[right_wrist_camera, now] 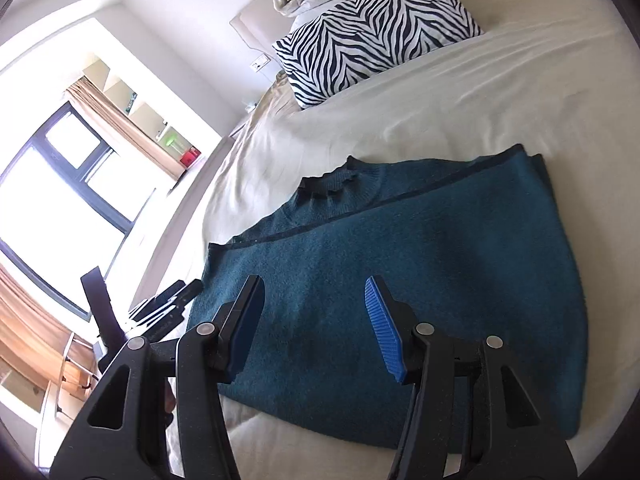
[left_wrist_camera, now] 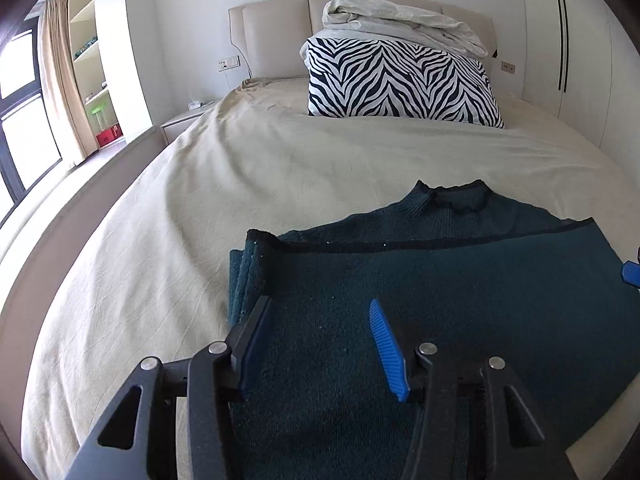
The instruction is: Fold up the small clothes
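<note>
A dark teal knitted sweater lies on the bed, folded over on itself. Its dark-edged hem runs across just below the collar. My left gripper hovers open over the sweater's left part, with only the cloth below showing between its blue pads. My right gripper is open too, above the same sweater, with nothing held. A blue pad of the right gripper shows at the right edge of the left wrist view. The left gripper shows beside the sweater's left edge in the right wrist view.
The bed has a cream sheet. A zebra-striped pillow with a bundled white duvet on top stands at the headboard. A window and curtain are on the left, a nightstand beside the bed, a wardrobe at right.
</note>
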Demonstrator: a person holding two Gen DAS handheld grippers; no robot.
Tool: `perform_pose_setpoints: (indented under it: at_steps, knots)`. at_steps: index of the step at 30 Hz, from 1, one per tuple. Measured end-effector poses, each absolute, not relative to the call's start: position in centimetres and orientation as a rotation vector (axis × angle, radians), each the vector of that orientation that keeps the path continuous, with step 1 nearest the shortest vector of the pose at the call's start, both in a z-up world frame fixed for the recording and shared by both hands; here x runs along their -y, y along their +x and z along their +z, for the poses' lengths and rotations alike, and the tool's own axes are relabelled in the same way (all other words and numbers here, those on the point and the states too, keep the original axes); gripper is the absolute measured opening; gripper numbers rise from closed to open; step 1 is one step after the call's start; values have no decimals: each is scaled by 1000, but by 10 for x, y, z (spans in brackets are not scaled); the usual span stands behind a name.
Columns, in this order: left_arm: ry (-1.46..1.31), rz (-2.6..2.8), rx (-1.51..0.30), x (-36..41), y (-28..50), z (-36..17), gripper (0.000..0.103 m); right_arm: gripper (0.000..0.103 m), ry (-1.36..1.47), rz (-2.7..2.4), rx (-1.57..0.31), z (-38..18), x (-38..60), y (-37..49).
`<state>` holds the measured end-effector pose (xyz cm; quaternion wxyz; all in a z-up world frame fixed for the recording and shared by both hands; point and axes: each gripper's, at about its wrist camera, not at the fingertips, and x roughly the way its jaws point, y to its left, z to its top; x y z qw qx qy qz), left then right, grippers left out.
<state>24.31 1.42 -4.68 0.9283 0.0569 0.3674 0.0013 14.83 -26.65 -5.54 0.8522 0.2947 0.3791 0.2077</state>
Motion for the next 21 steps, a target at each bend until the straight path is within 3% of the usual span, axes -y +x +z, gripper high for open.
perform_pose_setpoints:
  at_steps: [3, 7, 9, 10, 11, 16, 21]
  knots:
    - [49, 11, -878, -26, 267, -88, 55, 52, 675, 512, -824, -73, 238, 181]
    - [52, -7, -816, -26, 260, -97, 56, 52, 690, 460, -876, -105, 232, 217]
    - [42, -14, -819, -28, 260, -98, 56, 45, 781, 443, -852, -123, 259, 223]
    - [38, -16, -817, -28, 260, -98, 56, 32, 833, 438, -836, -129, 276, 223]
    - [36, -17, -814, -28, 259, -99, 56, 29, 860, 408, -816, -132, 293, 220]
    - [38, -16, -803, -27, 257, -99, 56, 26, 912, 172, -709, -131, 384, 190]
    - [39, -14, -797, -27, 256, -99, 56, 32, 949, -65, -659, -115, 429, 148]
